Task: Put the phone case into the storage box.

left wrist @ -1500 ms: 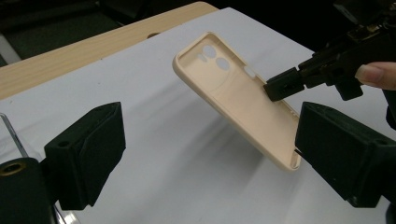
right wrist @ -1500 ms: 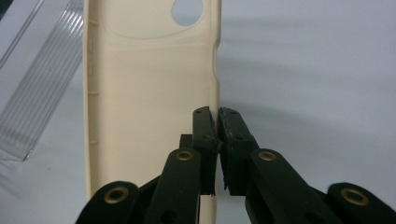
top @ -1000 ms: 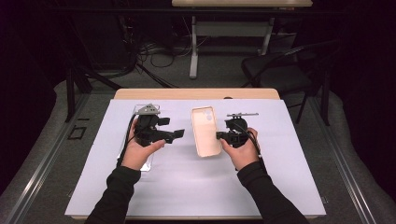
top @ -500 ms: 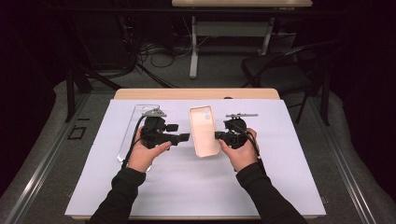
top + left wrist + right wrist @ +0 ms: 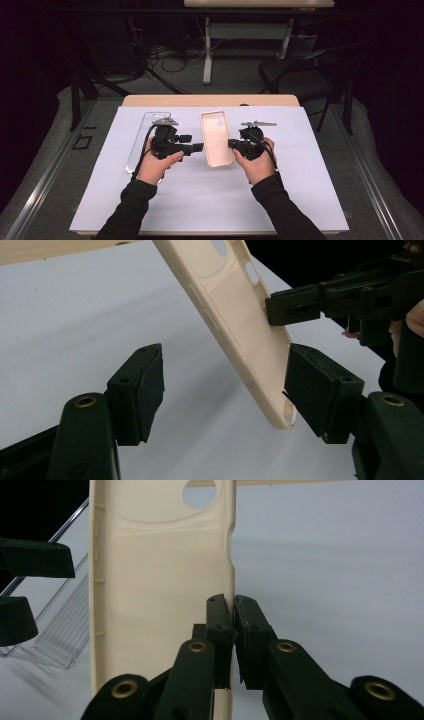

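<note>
Left gripper (image 5: pixel 199 147) has slid in toward the case (image 5: pixel 217 138) since a second ago, jaws wide apart with the case's near corner between them. Right gripper (image 5: pixel 233 630) is clamped on its side wall. Case is cream, hollow side up (round camera hole at the far end).

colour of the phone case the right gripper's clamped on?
Cream-beige phone case, plain with no pattern; the right gripper view shows it best.
</note>
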A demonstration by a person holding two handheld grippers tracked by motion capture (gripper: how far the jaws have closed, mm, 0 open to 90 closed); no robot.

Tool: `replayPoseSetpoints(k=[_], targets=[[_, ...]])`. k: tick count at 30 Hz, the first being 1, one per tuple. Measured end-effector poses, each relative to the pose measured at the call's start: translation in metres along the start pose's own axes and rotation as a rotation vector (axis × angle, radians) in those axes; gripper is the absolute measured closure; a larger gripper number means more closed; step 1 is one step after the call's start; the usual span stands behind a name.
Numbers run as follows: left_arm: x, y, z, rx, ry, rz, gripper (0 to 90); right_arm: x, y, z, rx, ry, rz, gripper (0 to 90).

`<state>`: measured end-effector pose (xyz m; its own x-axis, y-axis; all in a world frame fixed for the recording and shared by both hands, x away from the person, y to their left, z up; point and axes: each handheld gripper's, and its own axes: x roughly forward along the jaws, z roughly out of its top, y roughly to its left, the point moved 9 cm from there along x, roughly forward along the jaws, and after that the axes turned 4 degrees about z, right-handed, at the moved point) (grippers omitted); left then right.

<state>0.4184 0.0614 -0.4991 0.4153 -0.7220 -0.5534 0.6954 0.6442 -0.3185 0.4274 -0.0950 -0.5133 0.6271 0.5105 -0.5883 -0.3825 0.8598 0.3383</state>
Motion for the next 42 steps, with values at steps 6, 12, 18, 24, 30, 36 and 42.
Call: replayPoseSetpoints(k=[6,12,18,24,30,36,42], targets=[[-0.001,0.0,0.0,-0.004,-0.007,0.002,32.4,0.002,0.003,0.001,-0.013,-0.031,0.003,85.9],[-0.002,0.001,0.001,-0.014,-0.014,0.005,32.3,0.003,0.005,0.003,-0.029,-0.075,0.009,85.9],[-0.002,0.001,0.0,-0.028,-0.014,0.004,32.4,0.007,0.007,0.003,-0.068,-0.113,-0.007,86.0],[-0.002,0.003,0.0,-0.045,-0.021,0.013,32.4,0.01,0.007,0.003,-0.098,-0.16,-0.02,86.0],[-0.001,0.005,-0.001,-0.064,-0.021,0.021,33.6,0.011,0.008,0.001,-0.111,-0.185,-0.027,86.0],[-0.001,0.005,-0.001,-0.091,-0.023,0.027,34.7,0.011,0.008,0.001,-0.109,-0.197,-0.025,86.0],[-0.001,0.006,-0.003,-0.107,-0.02,0.032,36.8,0.009,0.009,0.001,-0.105,-0.207,-0.022,86.0]])
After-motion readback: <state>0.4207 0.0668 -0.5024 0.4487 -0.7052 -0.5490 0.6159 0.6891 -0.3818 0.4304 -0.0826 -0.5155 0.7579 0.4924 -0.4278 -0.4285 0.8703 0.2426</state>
